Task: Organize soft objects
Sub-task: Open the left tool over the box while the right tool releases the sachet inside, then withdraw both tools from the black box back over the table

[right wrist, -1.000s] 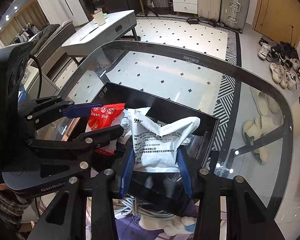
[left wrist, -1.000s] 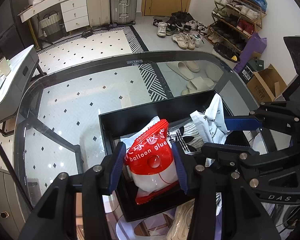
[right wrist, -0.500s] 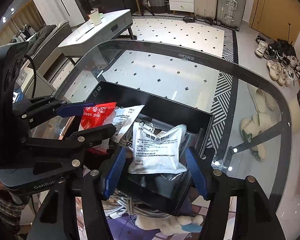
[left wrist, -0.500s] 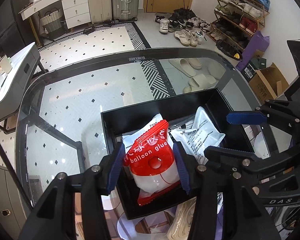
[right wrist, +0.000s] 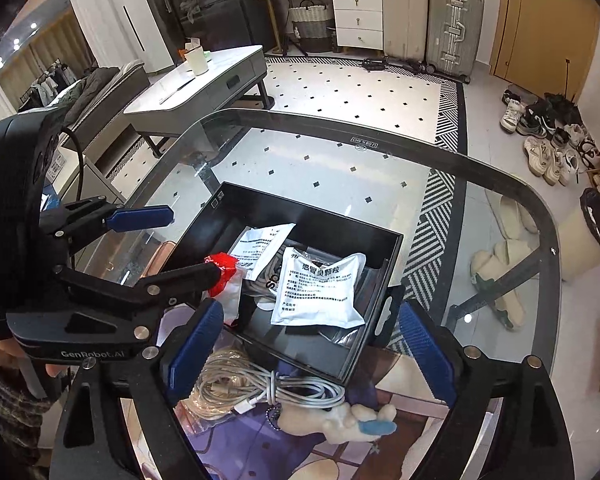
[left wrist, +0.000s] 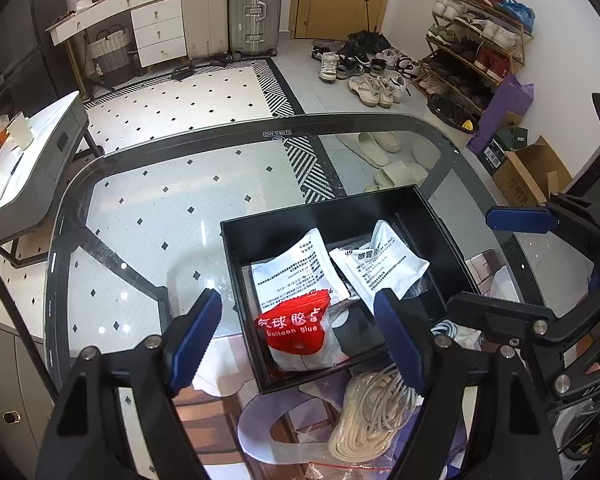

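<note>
While both packets lie loose in the black open-topped box (left wrist: pixel 340 216) on the glass-topped table (left wrist: pixel 148 200), the left wrist view shows the left gripper (left wrist: pixel 300 340) with jaws that have just been opening, now wide and empty, nothing pressed btwn the blue pads. The red-and-white "balloon glue" pouch (left wrist: pixel 298 336) lies at the box's near-left corner, long axis running near-to-far, red end toward the far wall. Looks light, crinkly, slippery film (pinch across the puffy middle, not the sealed edge).

From the right wrist view, the right gripper (right wrist: pixel 312 348) has also just been opening; jaws wide, holding nothing. The white printed foil sachet (right wrist: pixel 320 288) lies flat in the box beyond the pads, text upright, long axis roughly near-to-far. Soft, light, prob. granules inside; grip the sides w/ gentle pressure.
</note>
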Tool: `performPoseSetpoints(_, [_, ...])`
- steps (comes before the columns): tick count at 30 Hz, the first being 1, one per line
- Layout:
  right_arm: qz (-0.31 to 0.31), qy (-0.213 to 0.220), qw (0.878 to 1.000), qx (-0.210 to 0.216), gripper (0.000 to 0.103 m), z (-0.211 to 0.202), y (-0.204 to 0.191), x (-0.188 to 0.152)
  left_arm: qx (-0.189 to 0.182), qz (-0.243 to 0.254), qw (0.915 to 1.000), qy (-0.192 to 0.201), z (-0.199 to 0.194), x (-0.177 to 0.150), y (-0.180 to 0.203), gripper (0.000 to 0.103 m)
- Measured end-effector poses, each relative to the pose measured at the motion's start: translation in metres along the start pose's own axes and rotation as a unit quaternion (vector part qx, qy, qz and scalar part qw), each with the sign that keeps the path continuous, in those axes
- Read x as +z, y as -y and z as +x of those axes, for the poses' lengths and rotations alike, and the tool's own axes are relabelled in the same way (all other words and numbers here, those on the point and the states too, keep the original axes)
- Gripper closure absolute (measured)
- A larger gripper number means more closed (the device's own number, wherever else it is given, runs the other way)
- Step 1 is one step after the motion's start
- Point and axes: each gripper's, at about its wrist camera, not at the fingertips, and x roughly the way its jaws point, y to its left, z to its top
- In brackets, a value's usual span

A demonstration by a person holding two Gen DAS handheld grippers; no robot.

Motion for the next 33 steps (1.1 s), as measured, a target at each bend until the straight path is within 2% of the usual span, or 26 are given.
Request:
performPoseSetpoints(2, [0.000, -0.002, 1.000, 0.000, 0.005, -0.004, 0.000, -0.005, -0.001, -0.003, 1.0000, 0.000, -0.004, -0.003, -0.004, 0.014])
performPoseSetpoints(10, [0.013, -0.013, 1.000, -0.003, 0.003, -0.012, 0.005, -0.026, 0.005, -0.020, 0.9998, -0.003, -0.014, -0.025, -0.019, 0.006])
performPoseSetpoints(16, [0.015, -0.024, 1.000, -0.007, 0.003, -0.012, 0.006, -0.039, 0.008, -0.022, 0.9997, -0.006, -0.019, -0.040, -0.021, 0.006])
performPoseSetpoints(23, [0.018, -0.035, 0.999, -0.011, 0.003, -0.013, 0.008, -0.058, 0.007, -0.011, 0.9999, -0.006, -0.022, -0.056, -0.017, 0.000])
performPoseSetpoints(33, [0.002, -0.048, 0.999, -0.013, 0.003, -0.015, 0.006, -0.086, 0.007, 0.013, 0.9998, -0.017, -0.018, -0.076, -0.004, 0.000])
